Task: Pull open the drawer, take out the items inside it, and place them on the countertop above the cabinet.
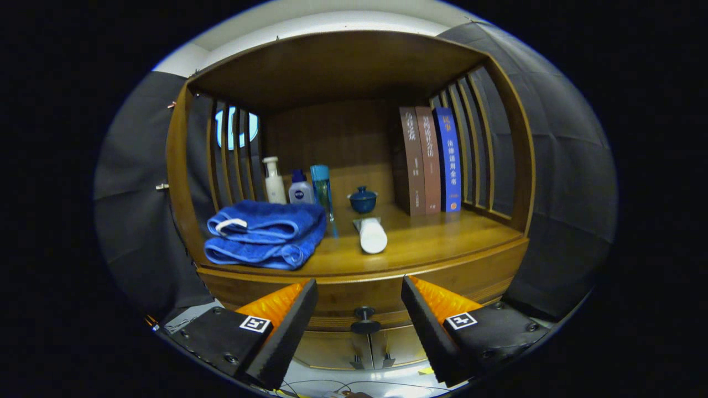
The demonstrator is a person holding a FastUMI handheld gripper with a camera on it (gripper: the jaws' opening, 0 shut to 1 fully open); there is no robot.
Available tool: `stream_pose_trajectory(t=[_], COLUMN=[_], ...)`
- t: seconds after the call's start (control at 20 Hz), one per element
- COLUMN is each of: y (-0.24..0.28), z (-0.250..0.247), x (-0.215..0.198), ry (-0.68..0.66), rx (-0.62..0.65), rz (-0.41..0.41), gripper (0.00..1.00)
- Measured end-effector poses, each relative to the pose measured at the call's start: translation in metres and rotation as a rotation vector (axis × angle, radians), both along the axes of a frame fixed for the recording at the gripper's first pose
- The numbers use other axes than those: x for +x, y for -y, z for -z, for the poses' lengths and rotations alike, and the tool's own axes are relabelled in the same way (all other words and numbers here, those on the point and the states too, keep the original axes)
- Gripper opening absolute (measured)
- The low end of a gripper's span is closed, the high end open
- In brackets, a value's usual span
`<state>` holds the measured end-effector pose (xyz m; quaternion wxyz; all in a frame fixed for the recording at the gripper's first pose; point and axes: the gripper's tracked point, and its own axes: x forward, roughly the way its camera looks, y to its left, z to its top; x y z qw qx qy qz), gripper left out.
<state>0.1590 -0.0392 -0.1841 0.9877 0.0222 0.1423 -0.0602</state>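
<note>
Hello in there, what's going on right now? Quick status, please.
Gripper open, fingers either side of the drawer knob, not touching. Drawer shut, nothing taken out yet. Countertop already holds a blue towel and a white tube.

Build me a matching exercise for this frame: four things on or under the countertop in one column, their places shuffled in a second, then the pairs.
Things:
1. folded blue towel
2. white tube
3. blue lidded cup
4. drawer knob

Places:
A. between the open tongs, below the countertop
B. beside the bottles, in front of them
C. behind the white tube
D. lying mid-counter, cap end forward

Pairs: 1-B, 2-D, 3-C, 4-A
</note>
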Motion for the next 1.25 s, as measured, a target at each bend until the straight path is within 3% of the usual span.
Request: stream_pose_trajectory(t=[0.6,0.9,1.25], y=[-0.017,-0.021,-0.021], z=[-0.156,-0.184,-0.188], x=[-0.086,-0.128,-0.149], ry=[0.242,0.266,0.272], rx=[-0.052,-0.076,-0.061], rz=[-0.029,-0.037,-0.040], gripper=[0.98,0.98,0.98])
